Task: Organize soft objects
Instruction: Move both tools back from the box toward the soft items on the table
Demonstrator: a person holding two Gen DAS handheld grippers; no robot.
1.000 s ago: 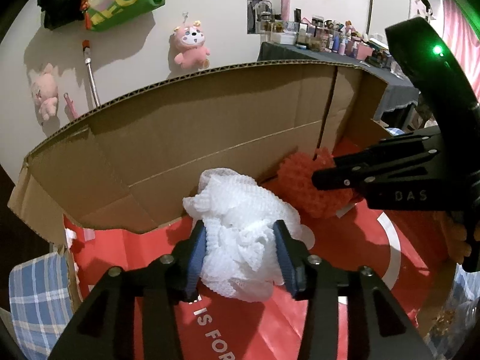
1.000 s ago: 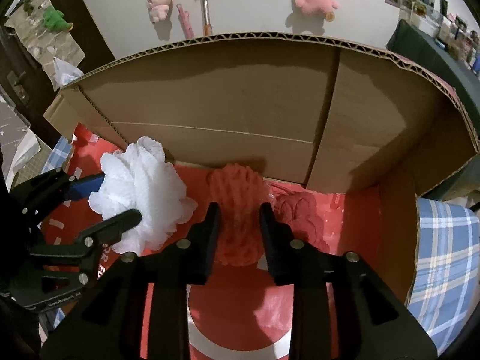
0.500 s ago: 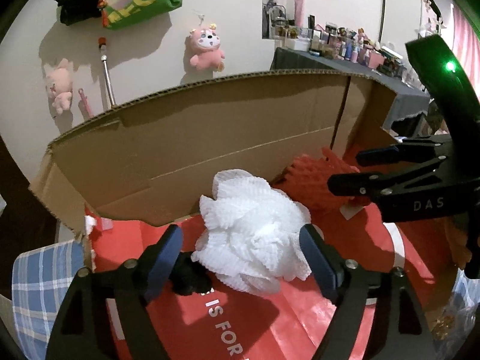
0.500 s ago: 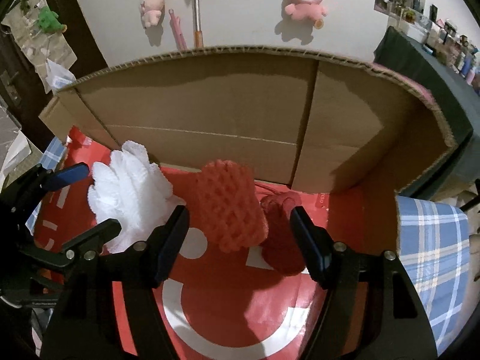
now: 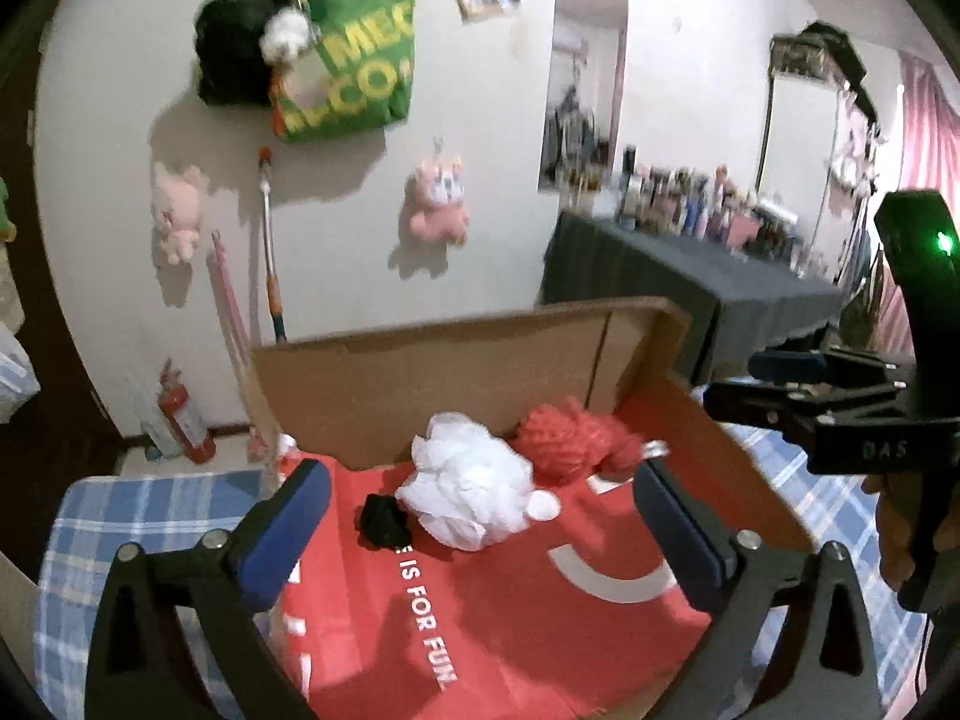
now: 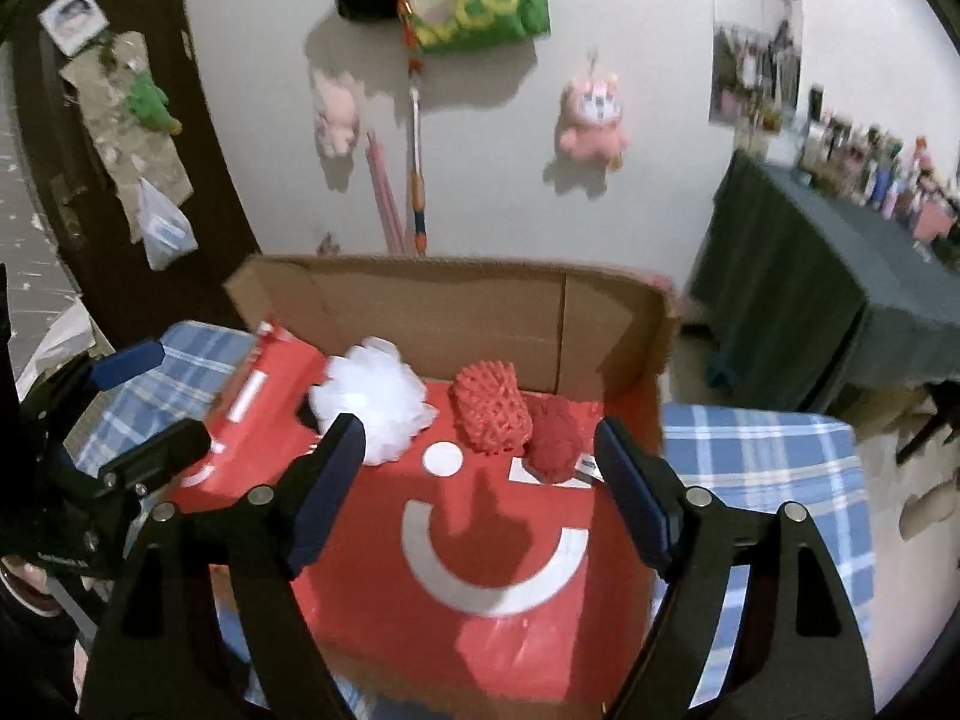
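Note:
A white mesh pouf [image 5: 465, 495] [image 6: 372, 399] lies on the red-lined floor of an open cardboard box [image 5: 432, 360] [image 6: 456, 306]. Beside it sit a red netted sponge [image 6: 492, 408] [image 5: 549, 438] and a darker red soft ball [image 6: 555, 438] [image 5: 612, 441]. A small black soft item [image 5: 384, 519] rests left of the pouf. My left gripper [image 5: 477, 516] hangs above and short of the pouf, its jaws opening wide with nothing between them. My right gripper [image 6: 480, 483] is likewise raised and back from the sponge, jaws still opening and holding nothing.
The box stands on a blue plaid cloth [image 6: 750, 456] [image 5: 138, 516]. Its tall back flap rises behind the soft items. Plush toys [image 6: 591, 117] and a green bag [image 5: 354, 66] hang on the wall; a dark-clothed table [image 6: 798, 276] with bottles stands at right.
Both grippers let go: the left released the white pouf, the right released the red sponge. Both jaws spread wide and both grippers pulled up and back from the box.

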